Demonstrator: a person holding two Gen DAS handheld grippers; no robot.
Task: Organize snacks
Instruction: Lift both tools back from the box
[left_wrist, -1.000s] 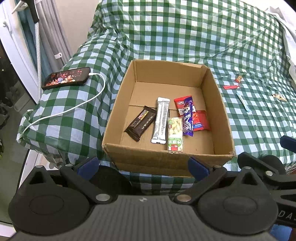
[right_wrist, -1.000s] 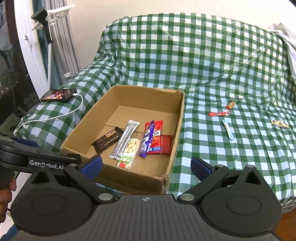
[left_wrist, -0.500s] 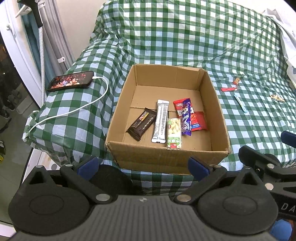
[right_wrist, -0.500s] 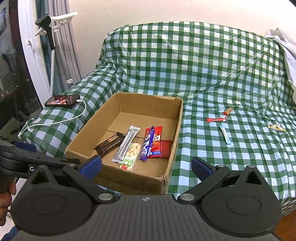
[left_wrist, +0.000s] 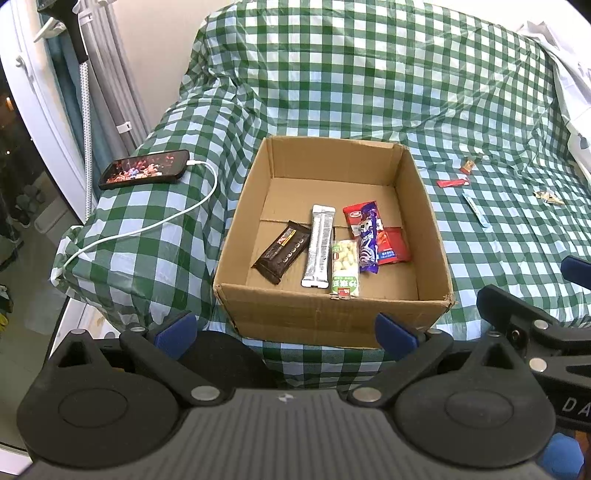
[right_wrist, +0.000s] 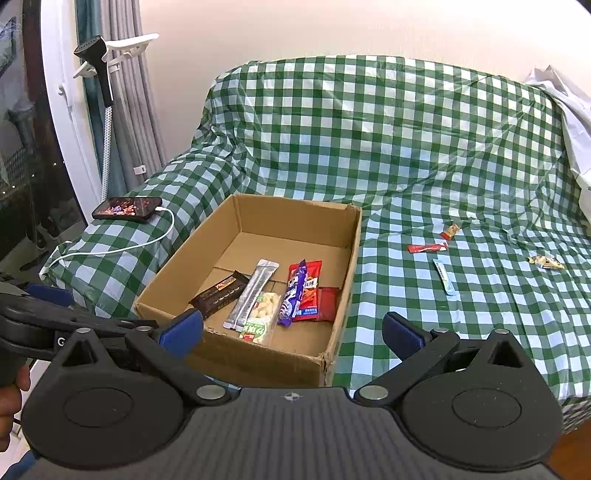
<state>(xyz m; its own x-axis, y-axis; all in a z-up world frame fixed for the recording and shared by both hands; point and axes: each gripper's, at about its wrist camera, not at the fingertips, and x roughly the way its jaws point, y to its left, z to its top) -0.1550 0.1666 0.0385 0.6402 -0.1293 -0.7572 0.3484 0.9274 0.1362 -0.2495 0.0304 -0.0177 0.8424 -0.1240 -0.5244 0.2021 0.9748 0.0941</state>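
An open cardboard box (left_wrist: 332, 314) (right_wrist: 258, 354) sits on a green checked cloth. Inside lie several snacks: a dark chocolate bar (left_wrist: 282, 251), a silver stick pack (left_wrist: 319, 251), a green nut pack (left_wrist: 345, 267), a purple pack (left_wrist: 367, 240) and red packs (left_wrist: 391, 243). Loose snacks lie on the cloth to the right: a red stick (right_wrist: 427, 248), a small orange-red candy (right_wrist: 450, 230), a pale blue stick (right_wrist: 443, 280) and a gold wrapper (right_wrist: 546, 261). My left gripper (left_wrist: 286, 330) is open and empty in front of the box. My right gripper (right_wrist: 291, 334) is open and empty, also short of the box.
A phone (left_wrist: 144, 170) on a white charging cable (left_wrist: 147, 229) lies left of the box. A garment steamer (right_wrist: 99, 70) and curtains stand at the far left. White fabric (right_wrist: 565, 107) lies at the far right. The cloth drops off at its front edge.
Both grippers have pulled back and up from the box, so it looks smaller and farther. Nothing on the cloth or in the box has moved.
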